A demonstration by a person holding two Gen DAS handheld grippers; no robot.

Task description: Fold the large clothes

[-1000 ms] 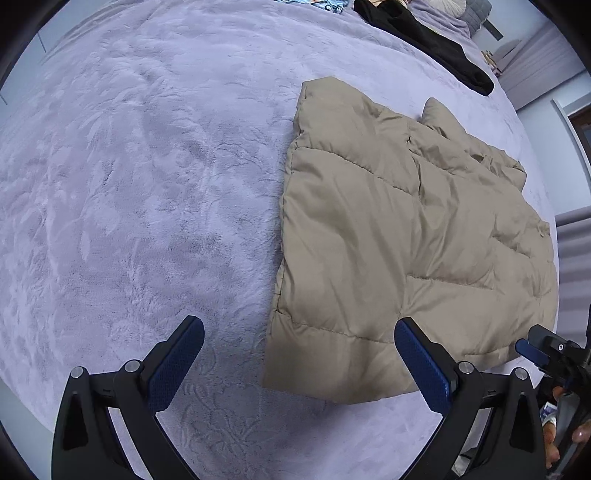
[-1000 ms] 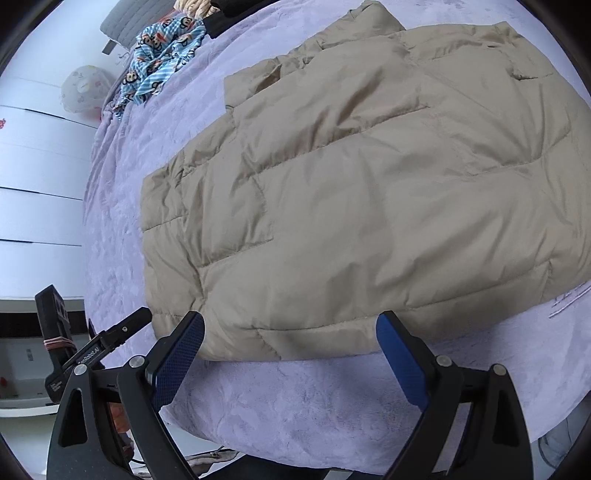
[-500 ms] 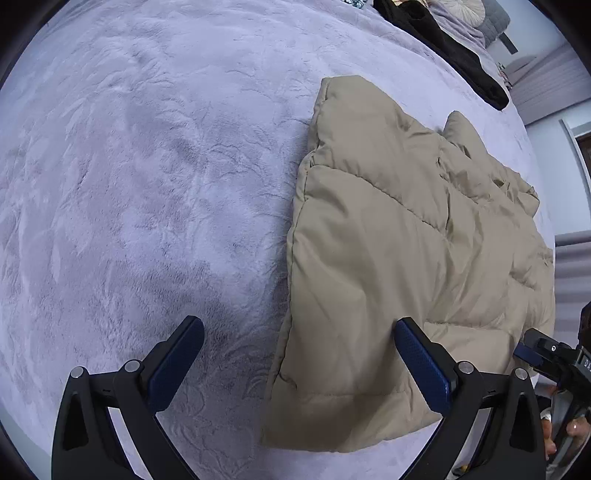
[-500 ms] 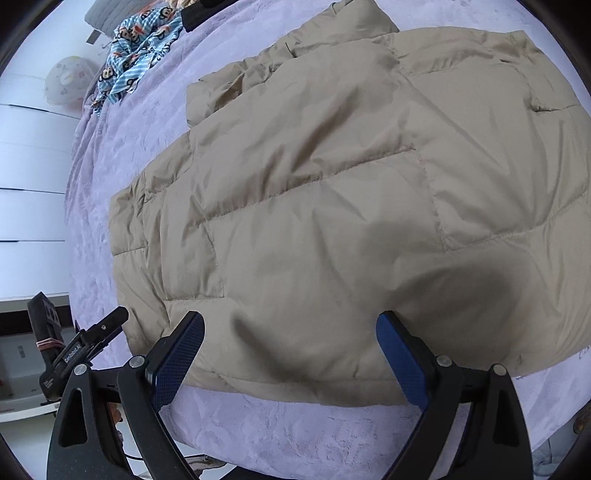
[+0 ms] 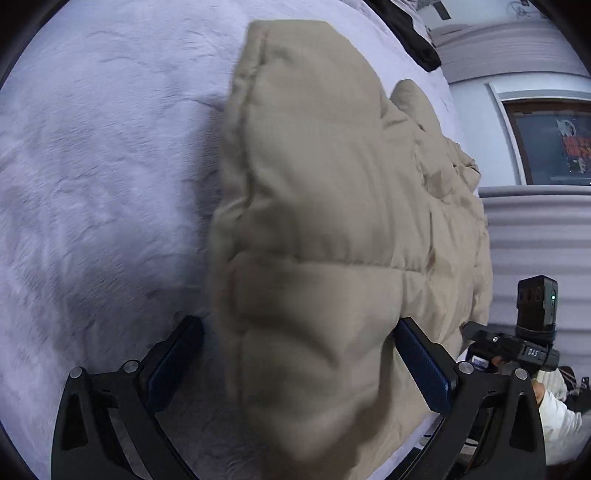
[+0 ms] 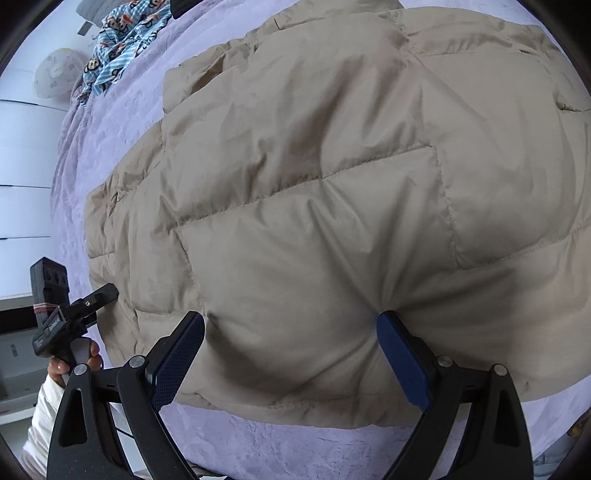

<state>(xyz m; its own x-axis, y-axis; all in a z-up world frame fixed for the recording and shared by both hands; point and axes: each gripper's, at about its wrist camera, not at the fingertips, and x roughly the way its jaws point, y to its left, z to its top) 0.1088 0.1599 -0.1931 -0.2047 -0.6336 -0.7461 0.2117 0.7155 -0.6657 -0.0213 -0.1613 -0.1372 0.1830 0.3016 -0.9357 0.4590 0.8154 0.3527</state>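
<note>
Both grippers, left (image 5: 299, 354) and right (image 6: 291, 350), jaws spread, puffer jacket (image 6: 332, 192) hem bulging between.

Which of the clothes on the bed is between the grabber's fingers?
The puffy tan jacket. Both open grippers, right and left, straddle its near edge. The monkey-print blue cloth and black garment lie far off.

Left hand-held gripper (image 5: 299, 363) and right hand-held gripper (image 6: 290, 360) both have jaws spread wide, fingers pressed low. A white-sleeved hand (image 6: 74, 360) grips the left one's handle.
</note>
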